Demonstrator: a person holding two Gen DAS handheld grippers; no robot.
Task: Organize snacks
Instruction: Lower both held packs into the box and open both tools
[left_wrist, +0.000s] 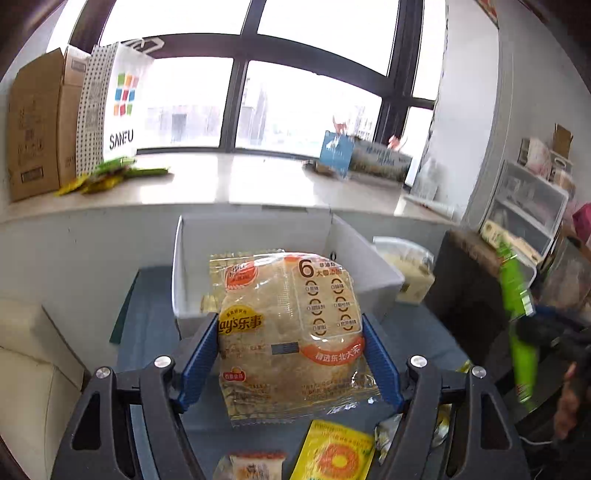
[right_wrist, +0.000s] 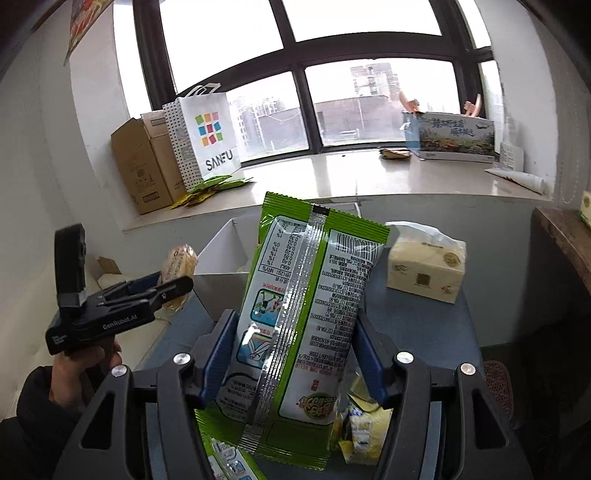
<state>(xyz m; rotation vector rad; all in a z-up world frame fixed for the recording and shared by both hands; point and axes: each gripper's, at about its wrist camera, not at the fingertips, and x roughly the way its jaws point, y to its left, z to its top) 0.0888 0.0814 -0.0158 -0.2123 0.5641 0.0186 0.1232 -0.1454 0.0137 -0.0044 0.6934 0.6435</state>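
My left gripper (left_wrist: 291, 328) is shut on a clear Lay's rice-cracker pack (left_wrist: 291, 332) and holds it above the blue table, just in front of the white open box (left_wrist: 192, 266). My right gripper (right_wrist: 295, 332) is shut on a green and white snack bag (right_wrist: 303, 314), back side facing the camera, lifted over the table. In the right wrist view the left gripper (right_wrist: 173, 288) with its cracker pack (right_wrist: 181, 262) is at the left beside the white box (right_wrist: 221, 251). The green bag (left_wrist: 515, 306) shows at the right of the left wrist view.
More snack packets lie on the blue table below: a yellow packet (left_wrist: 336, 454), a small cracker pack (left_wrist: 255, 465), yellow-white packets (right_wrist: 364, 428). A tissue pack (right_wrist: 424, 269) stands at the back right. The windowsill holds cardboard boxes (right_wrist: 144, 166), a SANFU bag (right_wrist: 210, 136) and green sachets (left_wrist: 107, 177).
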